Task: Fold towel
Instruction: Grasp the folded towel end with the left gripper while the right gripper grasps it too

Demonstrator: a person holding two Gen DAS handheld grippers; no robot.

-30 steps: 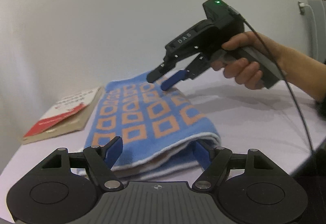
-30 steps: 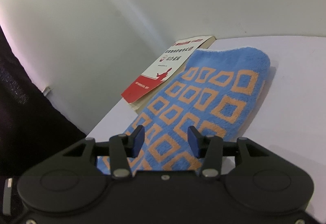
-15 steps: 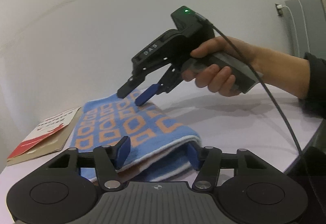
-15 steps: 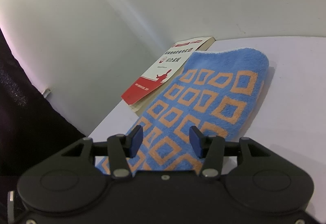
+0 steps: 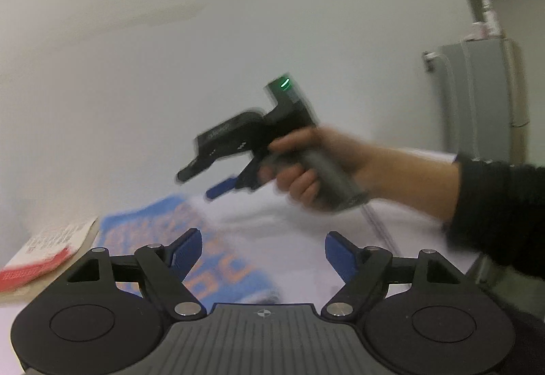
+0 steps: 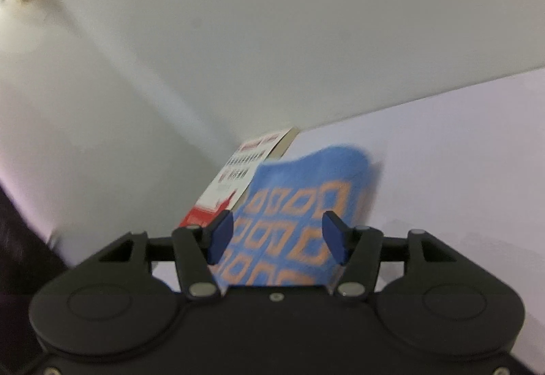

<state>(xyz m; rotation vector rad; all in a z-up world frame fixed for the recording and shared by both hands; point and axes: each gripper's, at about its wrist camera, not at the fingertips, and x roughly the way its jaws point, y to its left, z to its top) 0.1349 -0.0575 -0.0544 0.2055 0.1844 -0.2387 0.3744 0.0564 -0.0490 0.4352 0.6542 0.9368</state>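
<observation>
Change — your left gripper (image 5: 262, 247) and right gripper (image 5: 204, 182) have come off the towel (image 6: 306, 204), both lifted clear | Meaning: folding looks done | Tools: jaws on both opening, nothing held | Towel: blue with orange squares, folded, lying flat on table (image 6: 460, 153) just right of booklet (image 6: 238, 184) — edges blurred.

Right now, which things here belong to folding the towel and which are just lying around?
Part of the job:
- blue and orange towel, lying folded on the white table
- left tool, opening, nothing gripped
- right tool, opening, nothing gripped

Just lying about:
- red and white booklet beside the towel
- grey cabinet
</observation>
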